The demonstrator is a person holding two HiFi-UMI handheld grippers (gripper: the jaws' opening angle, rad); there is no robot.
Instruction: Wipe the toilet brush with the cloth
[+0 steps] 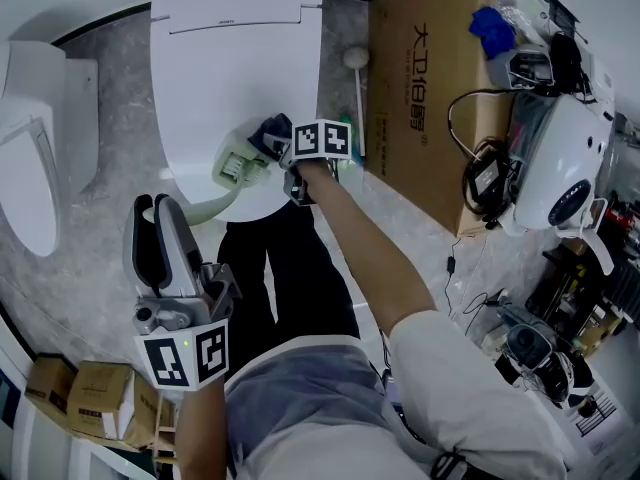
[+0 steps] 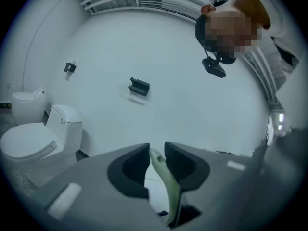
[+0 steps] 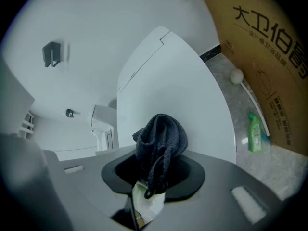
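While the head view lays out the whole scene, the gripper views fill in the grip details. From above, the toilet brush (image 1: pixel 235 166) lies with its pale green head on the closed lid of the toilet (image 1: pixel 240 58), and its handle curves back to the left gripper (image 1: pixel 163 213). The left gripper view backs that up: the jaws are clamped on the thin green handle (image 2: pixel 166 182). The brush head doesn't show there at all, just wall and another toilet (image 2: pixel 33 143) off to the side.

The right gripper (image 1: pixel 288 150) sits right at the brush head with the cloth (image 1: pixel 268 133), a dark bunched-up one. Its own view shows the jaws clenched on the cloth, with a bit of pale brush just below it. That view also catches a green bottle (image 3: pixel 255 134) on the floor beside the cardboard box (image 3: pixel 269 57), which I can't really pick out from above.
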